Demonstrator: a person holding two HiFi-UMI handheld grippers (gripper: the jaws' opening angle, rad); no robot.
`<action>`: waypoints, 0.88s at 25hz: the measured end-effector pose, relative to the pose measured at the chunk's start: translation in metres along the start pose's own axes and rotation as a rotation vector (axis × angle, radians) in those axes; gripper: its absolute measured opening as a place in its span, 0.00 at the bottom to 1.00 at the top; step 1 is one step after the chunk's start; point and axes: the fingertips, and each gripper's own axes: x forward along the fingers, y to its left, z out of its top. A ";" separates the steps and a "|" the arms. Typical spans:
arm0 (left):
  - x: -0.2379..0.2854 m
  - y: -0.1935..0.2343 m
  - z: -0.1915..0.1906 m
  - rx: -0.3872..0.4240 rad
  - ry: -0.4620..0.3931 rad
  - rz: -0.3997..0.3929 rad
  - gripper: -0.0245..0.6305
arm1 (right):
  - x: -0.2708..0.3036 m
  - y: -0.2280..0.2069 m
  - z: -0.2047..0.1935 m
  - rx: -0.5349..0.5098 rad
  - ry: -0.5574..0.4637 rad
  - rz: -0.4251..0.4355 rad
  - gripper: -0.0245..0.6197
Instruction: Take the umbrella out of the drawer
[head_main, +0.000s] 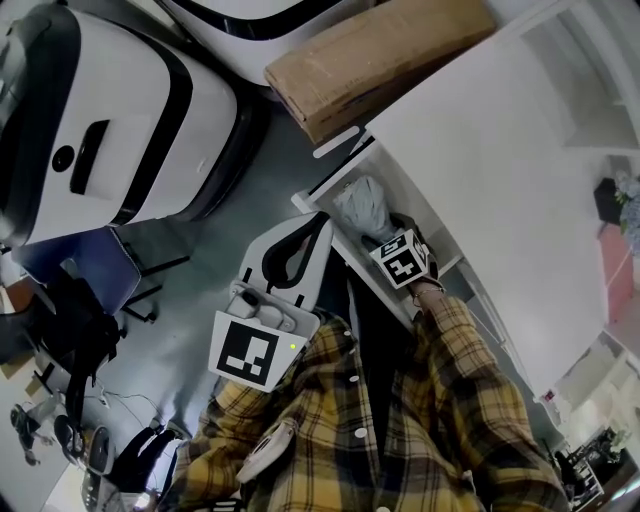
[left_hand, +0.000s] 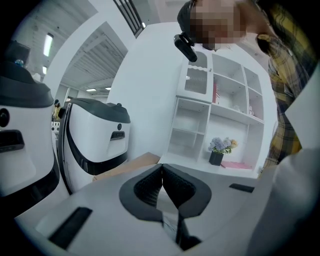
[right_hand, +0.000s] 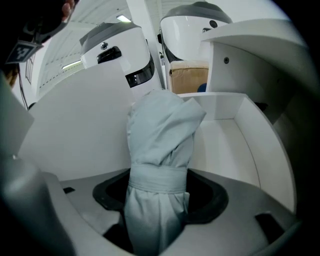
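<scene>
A folded pale grey umbrella (right_hand: 162, 145) with a strap round its middle stands upright between the jaws of my right gripper (right_hand: 160, 196), which is shut on it. Behind it lies the open white drawer (right_hand: 250, 135). In the head view the umbrella (head_main: 362, 208) pokes up over the drawer (head_main: 322, 198), with the right gripper (head_main: 385, 238) just below it. My left gripper (head_main: 318, 228) hangs to the left of the drawer, over the floor. Its jaws (left_hand: 161, 170) are shut with nothing between them.
The white cabinet top (head_main: 500, 130) runs to the right of the drawer. A cardboard box (head_main: 370, 60) lies beyond it. Large white-and-black machines (head_main: 110, 110) stand to the left. A white shelf unit with a flower pot (left_hand: 222, 147) shows in the left gripper view.
</scene>
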 end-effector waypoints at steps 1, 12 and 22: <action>0.001 0.000 0.003 0.005 -0.005 -0.004 0.07 | -0.003 0.000 0.000 0.005 -0.004 -0.004 0.52; 0.000 -0.013 0.032 0.033 -0.065 -0.046 0.07 | -0.047 0.002 0.019 0.015 -0.096 -0.028 0.52; 0.000 -0.030 0.060 0.066 -0.114 -0.090 0.07 | -0.099 0.007 0.044 0.015 -0.218 -0.075 0.52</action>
